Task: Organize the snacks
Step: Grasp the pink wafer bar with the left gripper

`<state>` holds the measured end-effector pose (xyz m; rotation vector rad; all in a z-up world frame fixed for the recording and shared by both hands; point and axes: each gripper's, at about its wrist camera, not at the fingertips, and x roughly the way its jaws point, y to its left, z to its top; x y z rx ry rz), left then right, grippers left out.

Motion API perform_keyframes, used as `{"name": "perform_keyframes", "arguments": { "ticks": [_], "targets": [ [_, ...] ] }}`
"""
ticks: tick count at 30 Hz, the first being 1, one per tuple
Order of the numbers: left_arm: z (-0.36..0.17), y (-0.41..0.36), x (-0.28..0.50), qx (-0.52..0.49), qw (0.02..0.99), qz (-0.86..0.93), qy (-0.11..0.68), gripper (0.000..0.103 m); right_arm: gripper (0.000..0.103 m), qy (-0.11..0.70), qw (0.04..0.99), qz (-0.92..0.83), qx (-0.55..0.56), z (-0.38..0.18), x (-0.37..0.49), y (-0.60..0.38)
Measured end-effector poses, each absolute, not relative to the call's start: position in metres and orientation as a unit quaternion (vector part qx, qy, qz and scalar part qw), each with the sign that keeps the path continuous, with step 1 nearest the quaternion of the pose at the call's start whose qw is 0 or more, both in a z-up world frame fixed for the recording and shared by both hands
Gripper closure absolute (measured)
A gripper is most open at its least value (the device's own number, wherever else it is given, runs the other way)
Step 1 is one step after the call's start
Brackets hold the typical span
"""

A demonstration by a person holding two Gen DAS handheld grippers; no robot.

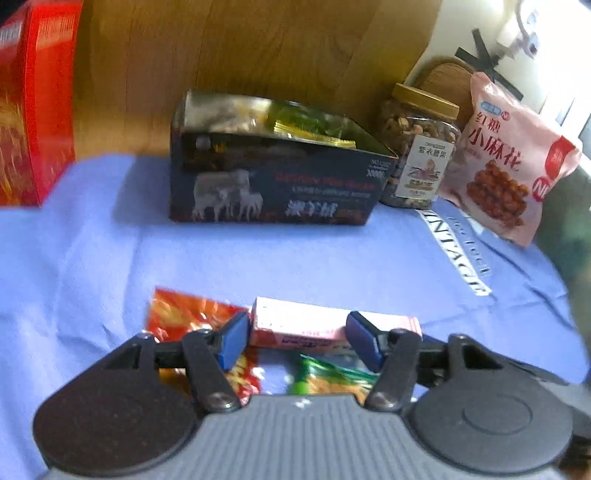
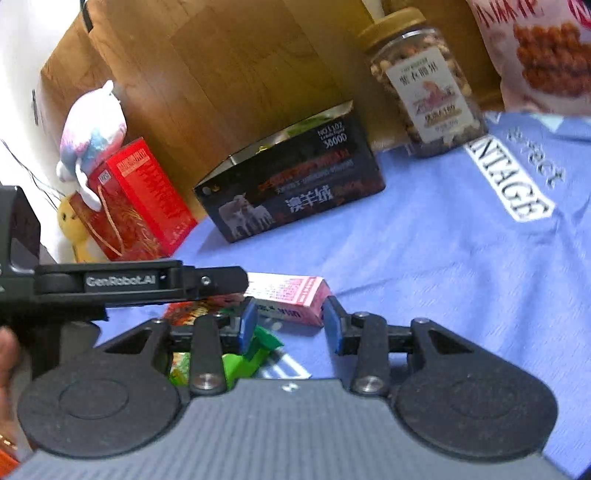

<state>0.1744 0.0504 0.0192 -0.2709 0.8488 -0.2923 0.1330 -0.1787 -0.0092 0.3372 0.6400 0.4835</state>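
Blue wrinkled cloth w/ white printed lettering (image 1: 258, 258) covers work surface. Behind: tall wood-grain panel, warm brown (image 1: 240, 48), prob. furniture side. White wall (image 1: 454, 26) at far right, bright daylight there, poss. window, blurred. Round-topped wooden chair back (image 1: 443, 74) near wall.

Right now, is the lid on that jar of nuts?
Yes, the jar stands upright against the wooden panel with its tan lid on top.
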Motion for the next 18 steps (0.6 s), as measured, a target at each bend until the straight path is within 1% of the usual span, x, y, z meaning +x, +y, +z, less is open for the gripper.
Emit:
{"name": "perform_keyframes", "arguments": {
  "ticks": [4,9,18],
  "targets": [
    [0.019,0.033,0.171,-0.118,0.89,-0.157,0.412,0.047,0.06,0.299,0.917,0.224,0.139,-0.007,0.131,-0.189],
    [0.017,0.008,0.163,-0.073,0.903,-0.148,0.396,0.045,0.06,0.297,0.919,0.208,0.155,-0.011,0.131,-0.209],
    [0.016,0.012,0.163,-0.081,0.9,-0.15,0.402,0.044,0.06,0.293,0.917,0.211,0.172,-0.013,0.131,-0.214]
  ]
}}
